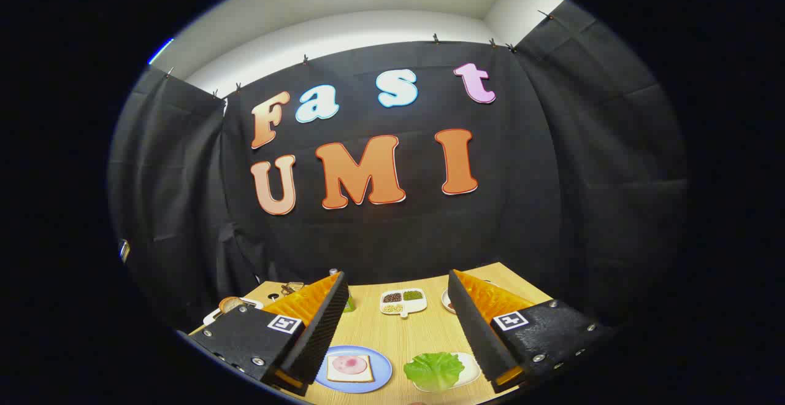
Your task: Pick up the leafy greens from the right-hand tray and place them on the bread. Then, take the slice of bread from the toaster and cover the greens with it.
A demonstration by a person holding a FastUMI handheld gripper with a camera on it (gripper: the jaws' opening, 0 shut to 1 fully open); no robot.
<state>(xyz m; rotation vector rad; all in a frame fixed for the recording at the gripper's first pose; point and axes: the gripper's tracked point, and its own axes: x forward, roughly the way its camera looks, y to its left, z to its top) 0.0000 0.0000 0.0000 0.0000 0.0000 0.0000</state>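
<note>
My gripper (397, 279) is held above the wooden table (423, 331), open wide with nothing between its fingers. Low between the fingers, a leaf of green lettuce (434, 370) lies on a white tray (471, 365), close to the right finger. To its left a blue plate (383, 365) carries a slice of bread (349, 368) with a pink round of ham on top. Beyond the left finger a white toaster (214, 316) stands at the table's left edge, with a browned bread slice (230, 303) sticking out of it.
A white divided dish (402, 302) with dark, green and pale beans sits farther back between the fingers. A small plate (446, 300) is half hidden by the right finger. The black cloth wall closes the table's far side.
</note>
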